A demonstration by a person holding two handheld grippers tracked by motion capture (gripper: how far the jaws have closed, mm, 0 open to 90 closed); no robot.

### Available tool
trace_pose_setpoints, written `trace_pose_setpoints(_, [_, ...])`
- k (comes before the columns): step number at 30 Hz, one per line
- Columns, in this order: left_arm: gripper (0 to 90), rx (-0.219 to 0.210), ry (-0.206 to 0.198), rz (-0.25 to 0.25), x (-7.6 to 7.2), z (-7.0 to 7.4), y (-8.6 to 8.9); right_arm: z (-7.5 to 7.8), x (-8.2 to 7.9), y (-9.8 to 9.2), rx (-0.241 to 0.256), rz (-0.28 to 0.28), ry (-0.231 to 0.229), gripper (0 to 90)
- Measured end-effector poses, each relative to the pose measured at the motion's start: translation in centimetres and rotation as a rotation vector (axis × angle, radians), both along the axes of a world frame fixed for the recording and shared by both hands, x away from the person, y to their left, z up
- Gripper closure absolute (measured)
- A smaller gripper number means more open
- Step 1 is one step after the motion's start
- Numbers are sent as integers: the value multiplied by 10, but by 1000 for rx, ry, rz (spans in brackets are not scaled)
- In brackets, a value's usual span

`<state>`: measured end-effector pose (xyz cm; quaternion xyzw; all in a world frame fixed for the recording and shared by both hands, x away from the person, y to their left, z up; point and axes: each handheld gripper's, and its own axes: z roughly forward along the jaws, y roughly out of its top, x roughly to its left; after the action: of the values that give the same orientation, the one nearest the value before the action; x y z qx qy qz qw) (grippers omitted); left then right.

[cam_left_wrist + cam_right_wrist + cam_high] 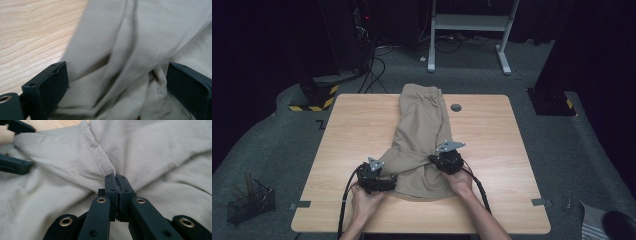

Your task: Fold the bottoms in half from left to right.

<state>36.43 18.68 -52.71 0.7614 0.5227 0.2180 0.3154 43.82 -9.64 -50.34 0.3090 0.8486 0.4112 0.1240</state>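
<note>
High view looking down over table (362, 125), both gripper views close, sharing tan trousers (422, 130)

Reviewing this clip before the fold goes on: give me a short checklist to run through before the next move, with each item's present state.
1. Right gripper shut on the khaki trousers: ok, jaws pinch a seam.
2. Left gripper gripping: not ok, jaws stand open around bunched cloth.
3. Waistband end lies flat on the table: ok.
4. Near end smooth: not ok, wrinkled.
5. Cables clear of the cloth: cannot tell.
</note>
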Motion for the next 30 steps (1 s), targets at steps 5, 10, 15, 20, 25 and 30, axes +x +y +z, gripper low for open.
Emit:
trace_pose_setpoints(5, [56,-7,1,16,2,0,3,-2,6,-21,2,-80,-11,889])
trace_pose_setpoints(10, [56,-9,1,19,2,-1,4,-8,9,-40,17,-132,36,824])
trace_pose_setpoints(15, [72,-14,-14,13,3,-1,3,-7,-5,-36,13,-125,40,558])
trace_pose_setpoints(20, [87,-17,-19,4,11,-1,1,-19,-9,-26,-83,-144,14,486])
trace_pose_setpoints(25, [93,-17,-18,-6,32,-1,-1,-20,4,-26,-84,-188,-6,487])
trace_pose_setpoints(30, [106,-19,-23,-19,52,-1,-3,-20,21,-28,-82,-231,4,465])
